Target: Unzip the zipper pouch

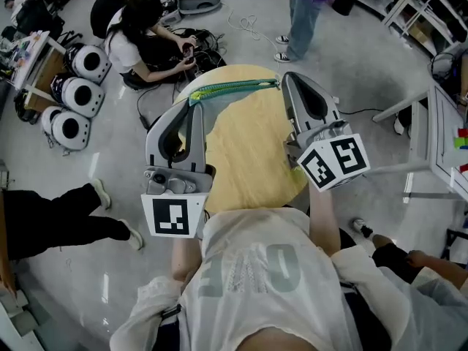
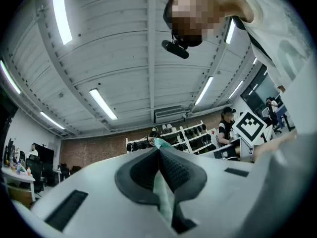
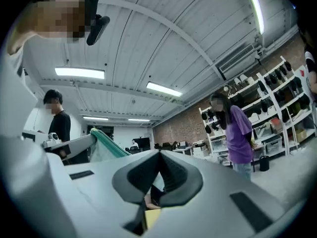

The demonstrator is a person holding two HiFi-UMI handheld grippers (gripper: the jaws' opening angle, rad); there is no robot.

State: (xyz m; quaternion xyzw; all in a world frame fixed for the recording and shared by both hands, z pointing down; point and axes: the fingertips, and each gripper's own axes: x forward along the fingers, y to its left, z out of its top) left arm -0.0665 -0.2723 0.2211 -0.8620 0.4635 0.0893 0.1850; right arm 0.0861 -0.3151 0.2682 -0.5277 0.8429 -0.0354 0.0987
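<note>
Zipper pouch (image 1: 232, 88): stretched in the air above the far edge of the round table (image 1: 248, 159). Left gripper (image 1: 195, 102) clamps its left end; right gripper (image 1: 284, 78) is pinched shut on its right end. Risk: hard pulling slips the fabric from either clamp.

Zipper pouch (image 1: 234, 88) between left gripper (image 1: 194, 102) and right gripper (image 1: 284, 79), over round table (image 1: 248, 156); behind the table, seated person (image 1: 146, 42).

we see a round wooden table (image 1: 248, 152) at centre, a seated person (image 1: 142, 39) upper left, white round units (image 1: 77, 93) at left.
</note>
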